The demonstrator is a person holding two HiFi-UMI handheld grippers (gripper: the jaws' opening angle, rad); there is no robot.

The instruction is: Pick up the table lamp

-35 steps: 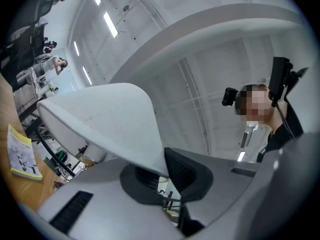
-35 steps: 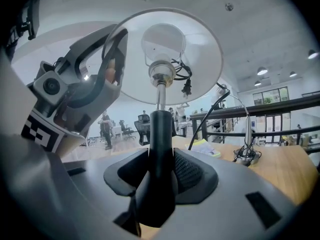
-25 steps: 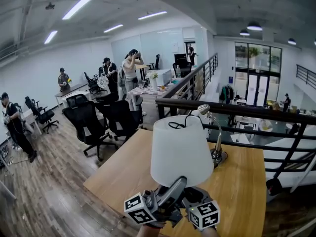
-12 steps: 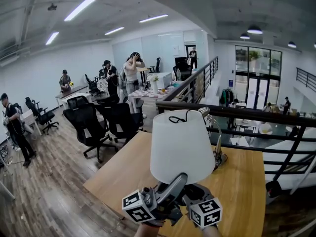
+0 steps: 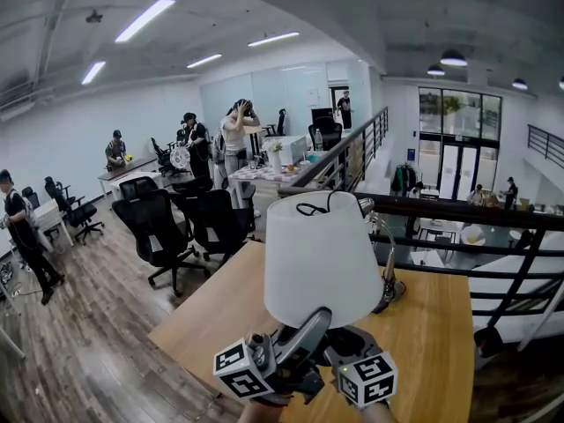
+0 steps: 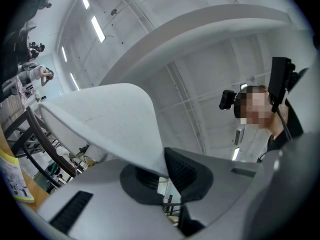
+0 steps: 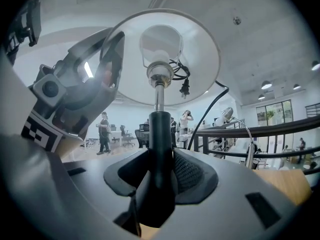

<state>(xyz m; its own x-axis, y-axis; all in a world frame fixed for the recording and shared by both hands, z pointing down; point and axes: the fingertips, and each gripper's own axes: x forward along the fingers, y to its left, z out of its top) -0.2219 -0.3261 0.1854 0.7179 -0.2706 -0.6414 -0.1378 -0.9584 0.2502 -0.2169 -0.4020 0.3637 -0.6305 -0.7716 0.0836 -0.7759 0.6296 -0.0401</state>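
The table lamp has a white cone shade and a black stem, and it hangs above the wooden table. My left gripper reaches up from the left and is shut on the shade's lower rim. My right gripper is shut on the black stem just below the shade; in the head view the shade hides most of it. From below I see the bulb and the black plug and cord. The cord loops over the shade's top.
A silver desk lamp stands on the table behind the shade. A black railing runs along the table's far edge, with a drop beyond. Black office chairs stand at the left. Several people are at desks farther back.
The lamp and both grippers have risen a little, with both grips unchanged. The shade sits slightly higher against the railing.
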